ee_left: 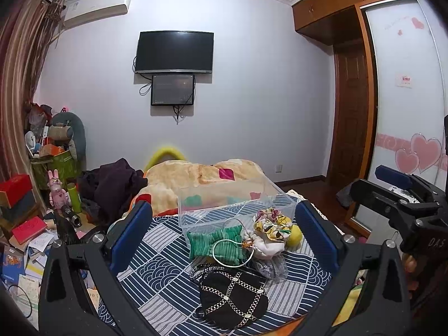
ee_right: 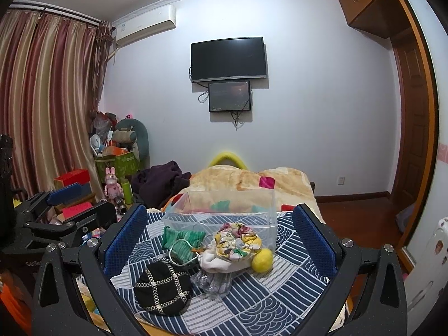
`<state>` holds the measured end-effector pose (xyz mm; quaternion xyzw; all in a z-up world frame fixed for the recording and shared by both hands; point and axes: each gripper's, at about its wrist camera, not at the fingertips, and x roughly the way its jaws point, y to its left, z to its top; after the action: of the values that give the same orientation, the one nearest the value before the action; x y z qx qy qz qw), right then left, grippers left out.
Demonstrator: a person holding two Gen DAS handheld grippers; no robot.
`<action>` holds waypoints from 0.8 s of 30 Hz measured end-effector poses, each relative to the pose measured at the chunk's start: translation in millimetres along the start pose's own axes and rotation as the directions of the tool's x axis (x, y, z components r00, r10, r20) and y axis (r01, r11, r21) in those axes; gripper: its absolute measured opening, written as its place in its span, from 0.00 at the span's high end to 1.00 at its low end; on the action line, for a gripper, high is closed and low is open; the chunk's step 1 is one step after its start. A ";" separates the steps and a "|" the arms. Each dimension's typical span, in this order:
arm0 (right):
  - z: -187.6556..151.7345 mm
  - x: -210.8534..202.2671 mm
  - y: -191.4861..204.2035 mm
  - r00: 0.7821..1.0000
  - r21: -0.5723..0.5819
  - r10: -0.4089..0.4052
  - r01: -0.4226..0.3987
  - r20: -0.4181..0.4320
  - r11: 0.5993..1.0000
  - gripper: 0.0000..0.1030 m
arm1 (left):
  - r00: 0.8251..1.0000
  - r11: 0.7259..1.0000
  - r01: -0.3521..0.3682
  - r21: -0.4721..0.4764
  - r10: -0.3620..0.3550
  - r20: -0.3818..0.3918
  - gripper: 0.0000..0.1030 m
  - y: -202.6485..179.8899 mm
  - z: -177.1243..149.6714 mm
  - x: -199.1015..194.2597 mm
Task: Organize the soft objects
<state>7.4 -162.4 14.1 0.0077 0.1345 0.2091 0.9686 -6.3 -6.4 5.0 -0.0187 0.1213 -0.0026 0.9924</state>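
Note:
A pile of soft things lies on a blue patterned cloth on the bed: a black pouch with chain trim, a green ribbed fabric piece, a floral scrunchie on white cloth, a yellow ball and a clear plastic bag. A clear plastic box stands behind them. My left gripper is open, above and before the pile. My right gripper is open too, held likewise.
A beige blanket covers the far bed. Dark clothes lie at its left. Clutter, boxes and toys fill the left floor. A wardrobe stands right. The right gripper shows in the left view.

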 end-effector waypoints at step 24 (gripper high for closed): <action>2.2 -5.2 -0.4 1.000 0.009 0.011 -0.011 0.013 1.000 0.00 | 1.000 1.000 0.008 0.008 -0.008 0.003 0.00 -4.4 1.6 -0.9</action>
<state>3.6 -164.8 17.5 0.0142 0.1293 0.2137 0.9682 -6.8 -10.8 6.9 -0.0152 0.1199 -0.0071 0.9926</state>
